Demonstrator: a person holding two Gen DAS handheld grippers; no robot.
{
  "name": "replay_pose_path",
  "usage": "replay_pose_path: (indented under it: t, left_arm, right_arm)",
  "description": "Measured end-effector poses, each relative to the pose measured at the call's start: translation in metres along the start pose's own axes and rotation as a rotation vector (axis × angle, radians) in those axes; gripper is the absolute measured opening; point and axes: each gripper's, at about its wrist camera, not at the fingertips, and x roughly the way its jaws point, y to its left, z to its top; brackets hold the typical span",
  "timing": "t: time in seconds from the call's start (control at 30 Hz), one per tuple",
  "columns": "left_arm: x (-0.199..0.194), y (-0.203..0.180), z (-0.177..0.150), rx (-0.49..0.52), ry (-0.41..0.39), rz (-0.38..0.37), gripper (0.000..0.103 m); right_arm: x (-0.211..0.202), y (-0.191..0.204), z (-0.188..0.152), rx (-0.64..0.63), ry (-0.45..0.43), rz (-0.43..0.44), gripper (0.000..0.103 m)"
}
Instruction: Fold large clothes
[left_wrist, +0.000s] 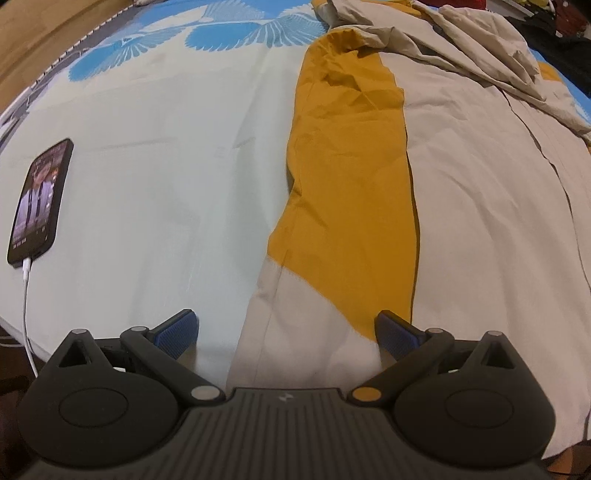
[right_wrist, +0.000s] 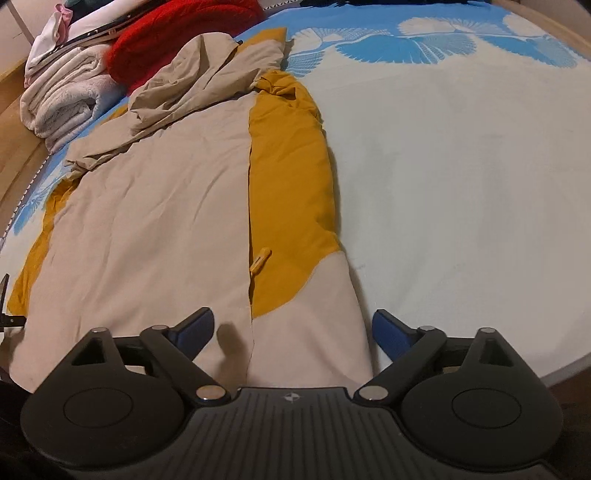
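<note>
Between the left gripper (left_wrist: 287, 332) fingers, gaping wide over the beige hem of the jacket (left_wrist: 461, 206); possibly grazing cloth. Right gripper (right_wrist: 293, 330) fingers likewise standing apart above the hem. Jacket lying flat on the bed (right_wrist: 461, 166); phone (left_wrist: 38, 201) charging beside it.

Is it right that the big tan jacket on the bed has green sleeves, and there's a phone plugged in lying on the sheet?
Not quite. The sleeves of the tan jacket are mustard yellow, not green; both wrist views show that. The rest holds: in the left wrist view the phone lies on the sheet with a white cable plugged in.
</note>
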Motion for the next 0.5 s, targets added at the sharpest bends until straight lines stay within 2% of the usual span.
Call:
replay_pose_path:
  t: [0.03,0.07,0.1,0.13,0.17,0.23,0.33,0.5]
  left_arm:
    - [-0.002,0.000,-0.001,0.000,-0.005,-0.023,0.086]
    - [-0.007,-0.001,-0.002,-0.007,-0.017,-0.052,0.061]
    - [-0.014,-0.003,-0.006,-0.013,-0.042,-0.072,0.051]
    - [-0.020,-0.004,-0.010,-0.017,-0.065,-0.077,0.025]
    - [-0.026,-0.005,-0.013,-0.034,-0.085,-0.076,0.012]
    - [-0.040,-0.001,-0.020,-0.088,-0.140,-0.110,0.006]
    - [-0.064,0.010,-0.025,-0.195,-0.205,-0.201,0.004]
    - [-0.106,0.009,-0.031,-0.200,-0.283,-0.291,0.003]
  right_arm:
    - [0.000,0.001,0.000,0.004,-0.001,-0.013,0.080]
    - [0.000,0.000,0.000,0.009,-0.007,-0.026,0.063]
    - [-0.002,0.000,0.000,0.015,-0.014,-0.032,0.048]
    - [-0.003,-0.002,-0.001,0.031,-0.014,-0.023,0.018]
    - [-0.004,-0.006,-0.001,0.054,-0.009,-0.003,0.013]
    - [-0.011,-0.005,-0.001,0.052,-0.046,-0.002,0.004]
    - [-0.028,0.007,0.004,-0.007,-0.116,0.016,0.002]
    - [-0.085,0.021,0.014,-0.013,-0.283,0.113,0.001]
